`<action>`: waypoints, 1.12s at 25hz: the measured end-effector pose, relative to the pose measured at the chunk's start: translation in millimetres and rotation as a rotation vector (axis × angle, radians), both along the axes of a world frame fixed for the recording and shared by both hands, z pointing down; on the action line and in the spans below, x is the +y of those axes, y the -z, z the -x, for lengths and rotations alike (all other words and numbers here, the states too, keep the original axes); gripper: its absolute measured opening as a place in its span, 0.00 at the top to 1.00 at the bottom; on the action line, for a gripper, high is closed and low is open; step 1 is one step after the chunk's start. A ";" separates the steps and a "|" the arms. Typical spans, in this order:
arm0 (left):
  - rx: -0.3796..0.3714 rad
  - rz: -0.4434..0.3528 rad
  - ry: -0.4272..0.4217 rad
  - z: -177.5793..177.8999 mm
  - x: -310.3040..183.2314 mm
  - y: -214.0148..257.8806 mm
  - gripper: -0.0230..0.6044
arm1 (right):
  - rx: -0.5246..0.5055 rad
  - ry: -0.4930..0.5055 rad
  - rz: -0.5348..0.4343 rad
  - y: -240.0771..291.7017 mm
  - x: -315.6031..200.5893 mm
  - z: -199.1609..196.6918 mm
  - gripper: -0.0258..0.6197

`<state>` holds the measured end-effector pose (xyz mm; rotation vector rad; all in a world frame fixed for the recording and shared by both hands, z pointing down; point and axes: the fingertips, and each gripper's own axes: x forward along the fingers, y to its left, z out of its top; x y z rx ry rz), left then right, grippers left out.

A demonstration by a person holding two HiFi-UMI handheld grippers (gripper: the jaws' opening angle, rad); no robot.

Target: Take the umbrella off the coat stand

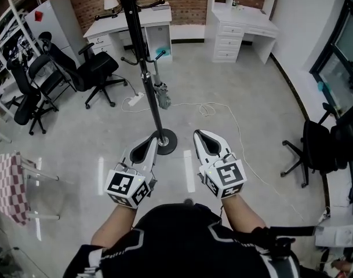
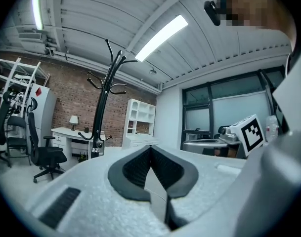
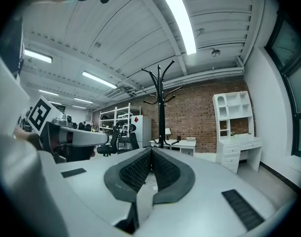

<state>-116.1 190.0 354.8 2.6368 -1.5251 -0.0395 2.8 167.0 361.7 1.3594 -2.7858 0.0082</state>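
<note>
Black coat stand [image 1: 137,39], red brick wall [image 1: 188,2]

Lighting is reading bright and even. Ceiling strip light [image 2: 160,33] is clipping to white, and 2 glare streaks are showing on the glossy floor [image 1: 251,97]. Both gripper views are bending hard at the edges, with corners vignetting black. Left gripper [image 2: 151,149] and right gripper [image 3: 151,152] are looking soft up close.

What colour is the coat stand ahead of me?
Black. The coat stand shows best in the head view.

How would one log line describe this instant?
left gripper: shut, empty | right gripper: shut, empty | both level, facing coat stand | umbrella: not yet held
</note>
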 end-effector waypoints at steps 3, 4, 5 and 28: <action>0.001 0.013 0.018 -10.9 -13.2 -4.5 0.95 | 0.004 0.021 0.009 -5.3 -13.1 -9.2 0.95; 0.002 0.016 0.024 -13.7 -17.0 -6.0 0.95 | 0.004 0.027 0.013 -7.3 -17.1 -12.2 0.95; 0.002 0.019 0.028 -16.1 -20.4 -7.1 0.95 | 0.005 0.031 0.016 -9.0 -20.9 -15.2 0.95; 0.020 0.084 0.051 -36.5 -106.8 -33.9 0.95 | -0.014 0.032 0.036 -19.1 -113.1 -49.1 0.95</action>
